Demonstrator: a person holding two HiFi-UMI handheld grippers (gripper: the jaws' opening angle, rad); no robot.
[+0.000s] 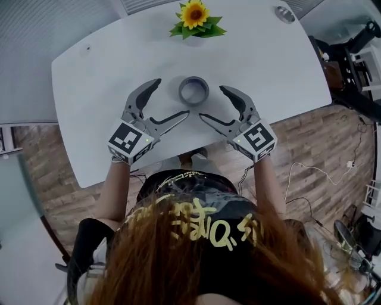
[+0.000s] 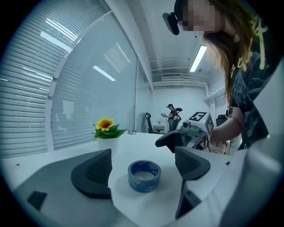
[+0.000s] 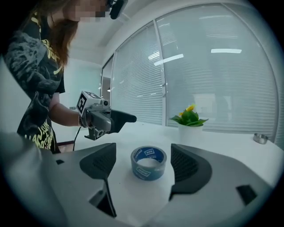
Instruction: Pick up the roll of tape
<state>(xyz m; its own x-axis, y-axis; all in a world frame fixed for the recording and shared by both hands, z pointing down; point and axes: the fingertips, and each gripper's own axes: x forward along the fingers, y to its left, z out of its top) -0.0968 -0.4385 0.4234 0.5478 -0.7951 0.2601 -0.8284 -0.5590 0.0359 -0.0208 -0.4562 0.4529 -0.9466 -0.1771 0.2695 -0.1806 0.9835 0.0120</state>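
Tape roll (image 1: 194, 90) lying flat on worktop (image 1: 107, 77), near sunflower (image 1: 194, 18); left tongs (image 1: 171, 98) and right tongs (image 1: 211, 102) hovering farther from sunflower, gaping wide, holding nothing. Probably light, stiff: pinching across outer wall.

Your white desk (image 1: 89, 77) carries a potted sunflower (image 1: 194, 16) at its far edge and a small round metal piece (image 1: 285, 13) near the far right corner. Below you lies a wood-pattern floor (image 1: 309, 137) with loose white cables (image 1: 309, 171) on it. Blinds (image 2: 26, 102) line the glass wall, and a person (image 2: 171, 116) stands far back.
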